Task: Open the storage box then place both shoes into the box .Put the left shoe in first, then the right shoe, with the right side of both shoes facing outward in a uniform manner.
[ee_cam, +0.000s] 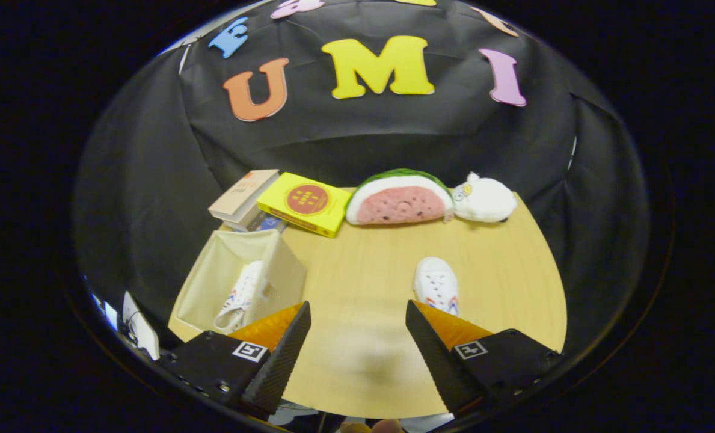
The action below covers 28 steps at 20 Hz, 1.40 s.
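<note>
A cream fabric storage box stands open on the wooden table, just beyond my left finger. One white shoe with red and blue marks lies inside it against the right wall. The other white shoe lies on the table just ahead of my right finger, its heel end partly hidden behind the fingertip. My gripper is open, held above the table, with nothing between its fingers.
At the back of the table lie a yellow book, a tan book, a watermelon-slice plush and a white plush toy. The table's right edge curves close to the loose shoe.
</note>
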Available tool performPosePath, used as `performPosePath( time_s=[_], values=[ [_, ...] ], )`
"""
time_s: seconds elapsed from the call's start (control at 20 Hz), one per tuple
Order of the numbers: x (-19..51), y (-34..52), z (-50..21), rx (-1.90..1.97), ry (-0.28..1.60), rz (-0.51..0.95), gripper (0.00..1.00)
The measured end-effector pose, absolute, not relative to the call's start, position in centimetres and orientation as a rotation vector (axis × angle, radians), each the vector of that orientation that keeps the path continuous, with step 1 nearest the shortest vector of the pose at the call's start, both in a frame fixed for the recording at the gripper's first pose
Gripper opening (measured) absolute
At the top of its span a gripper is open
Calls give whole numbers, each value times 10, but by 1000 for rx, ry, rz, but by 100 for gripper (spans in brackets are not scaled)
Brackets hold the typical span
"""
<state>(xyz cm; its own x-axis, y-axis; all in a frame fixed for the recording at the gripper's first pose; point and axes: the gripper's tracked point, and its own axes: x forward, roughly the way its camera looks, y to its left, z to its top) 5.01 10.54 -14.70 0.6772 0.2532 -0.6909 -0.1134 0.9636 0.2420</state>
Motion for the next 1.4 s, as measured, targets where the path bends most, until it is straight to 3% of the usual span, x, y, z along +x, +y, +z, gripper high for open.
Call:
performPosePath(
  time_s=[0.35,0.95,1.05,1.25,1.4],
  values=[
    [73,9,-242,123,986,140,97],
    [127,4,-336,101,1188,182,95],
    [129,9,-344,117,1215,192,89],
    [134,21,-350,153,1251,208,62],
    [135,26,-350,177,1271,202,33]
  ],
)
